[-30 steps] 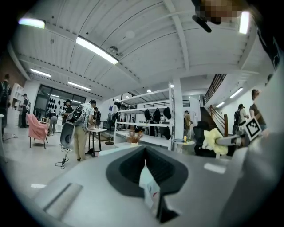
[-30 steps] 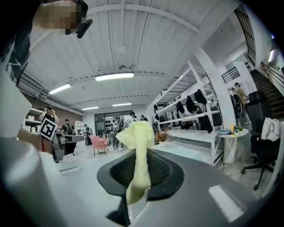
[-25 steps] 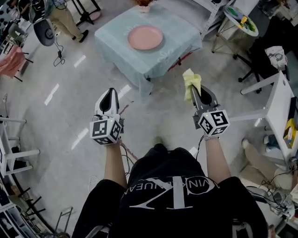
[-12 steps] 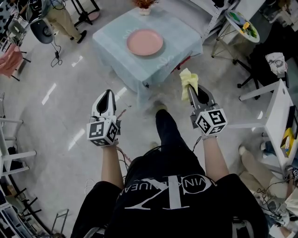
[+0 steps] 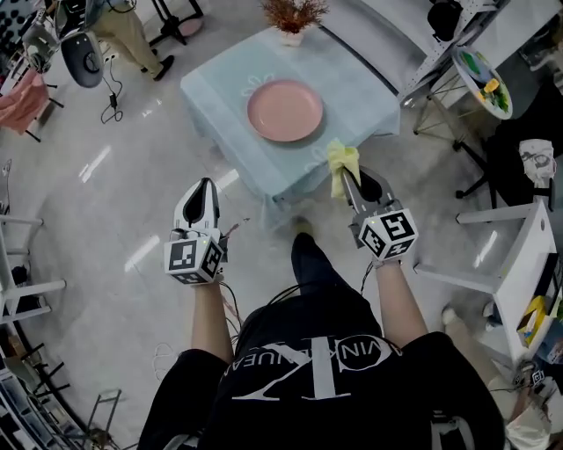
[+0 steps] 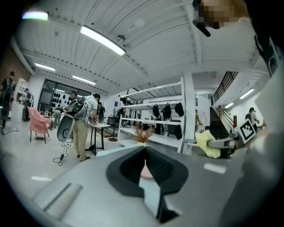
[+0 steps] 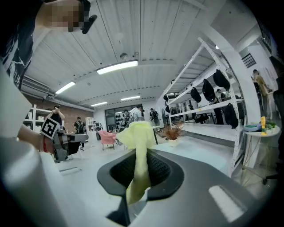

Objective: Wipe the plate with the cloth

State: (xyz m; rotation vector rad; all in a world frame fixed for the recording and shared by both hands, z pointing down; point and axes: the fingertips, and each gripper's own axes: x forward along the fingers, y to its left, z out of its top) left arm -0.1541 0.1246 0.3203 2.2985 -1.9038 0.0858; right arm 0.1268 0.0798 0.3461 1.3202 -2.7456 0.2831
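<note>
A pink plate lies on a small table draped in a pale blue tablecloth, ahead of me. My right gripper is shut on a yellow cloth, which sticks up from the jaws at the table's near edge; the cloth fills the jaws in the right gripper view. My left gripper hangs over the floor, left of the table, with its jaws together and nothing in them. In the left gripper view a sliver of the plate shows past the jaws.
A potted dried plant stands at the table's far edge. A person and a chair are at the upper left. White shelving and a side table with paints stand to the right. My leg is stepping forward.
I have walked closer to the table. The plate now sits nearer, and my right gripper with the cloth has reached the table's near edge. The left gripper has kept its pose.
</note>
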